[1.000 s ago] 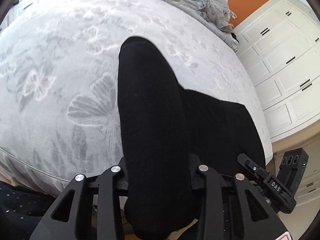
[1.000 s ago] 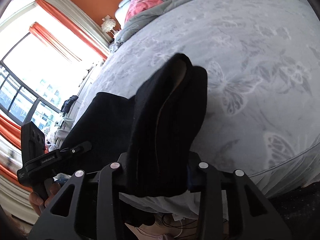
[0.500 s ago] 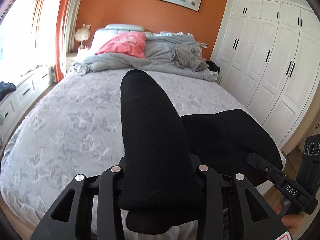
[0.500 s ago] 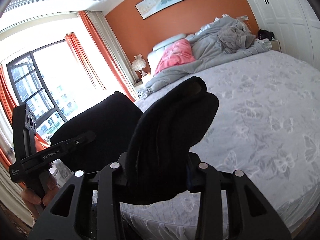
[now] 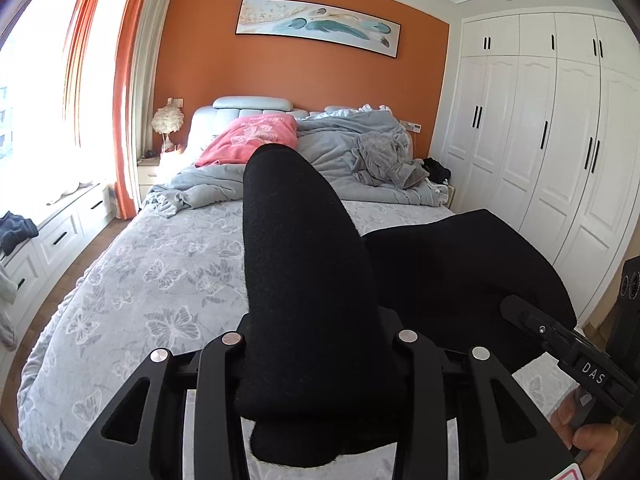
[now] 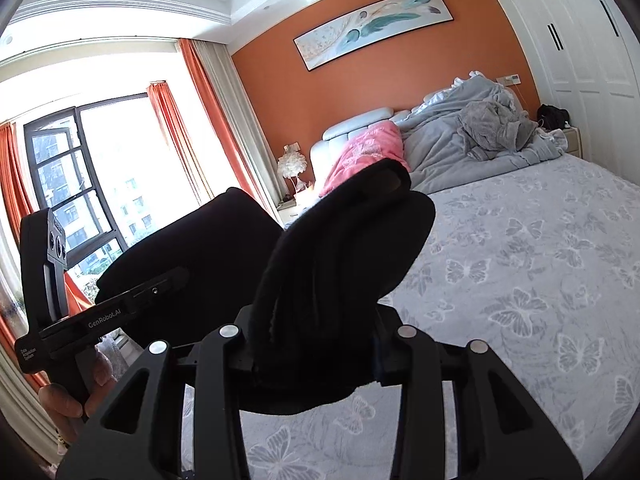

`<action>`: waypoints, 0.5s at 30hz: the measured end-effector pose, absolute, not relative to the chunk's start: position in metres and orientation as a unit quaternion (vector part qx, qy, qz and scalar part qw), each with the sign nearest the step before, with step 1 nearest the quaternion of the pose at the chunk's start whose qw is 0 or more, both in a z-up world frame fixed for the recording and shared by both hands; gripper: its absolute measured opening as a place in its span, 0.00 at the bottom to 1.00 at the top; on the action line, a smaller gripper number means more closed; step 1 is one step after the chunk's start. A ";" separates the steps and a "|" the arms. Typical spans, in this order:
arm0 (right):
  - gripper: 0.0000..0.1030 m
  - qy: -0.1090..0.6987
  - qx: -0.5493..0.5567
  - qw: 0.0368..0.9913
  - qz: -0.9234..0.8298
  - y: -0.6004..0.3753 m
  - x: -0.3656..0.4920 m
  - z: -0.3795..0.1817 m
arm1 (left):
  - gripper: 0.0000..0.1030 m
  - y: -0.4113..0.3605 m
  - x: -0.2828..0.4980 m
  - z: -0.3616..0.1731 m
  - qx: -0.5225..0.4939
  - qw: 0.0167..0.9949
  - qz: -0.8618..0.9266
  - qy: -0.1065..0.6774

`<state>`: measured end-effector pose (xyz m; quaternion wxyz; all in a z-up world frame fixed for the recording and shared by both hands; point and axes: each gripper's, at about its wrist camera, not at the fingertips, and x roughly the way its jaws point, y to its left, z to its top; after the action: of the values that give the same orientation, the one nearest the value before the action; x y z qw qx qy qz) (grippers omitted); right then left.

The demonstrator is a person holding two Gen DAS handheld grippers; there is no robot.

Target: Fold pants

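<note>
left gripper (image 5: pixel 320 344): fingers clamped on a thick bunch of the black pants (image 5: pixel 304 264).
right gripper (image 6: pixel 316 340): clamped on another bunch.
pants: lifted above the bed (image 5: pixel 160 280), probably to spread them out flat.

Your right gripper (image 6: pixel 316 344) is clamped on a thick bunch of the black pants (image 6: pixel 344 264), which stand up between its jaws. At left, your left gripper (image 6: pixel 120 312) grips another part of them, above the grey butterfly-print bed (image 6: pixel 540 280). A pink pillow (image 6: pixel 364 152) lies by the headboard.
</note>
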<state>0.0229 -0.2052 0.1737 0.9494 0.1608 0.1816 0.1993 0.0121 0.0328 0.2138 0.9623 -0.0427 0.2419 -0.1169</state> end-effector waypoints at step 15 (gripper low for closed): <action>0.36 0.266 0.220 0.917 0.201 -0.240 0.223 0.059 | 0.34 0.043 0.207 0.122 -0.070 0.949 -0.126 0.281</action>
<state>0.2232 -0.2402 0.0588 0.9167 0.2197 0.2665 0.2011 0.2065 0.0427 0.1222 0.9488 -0.0702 0.2811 -0.1256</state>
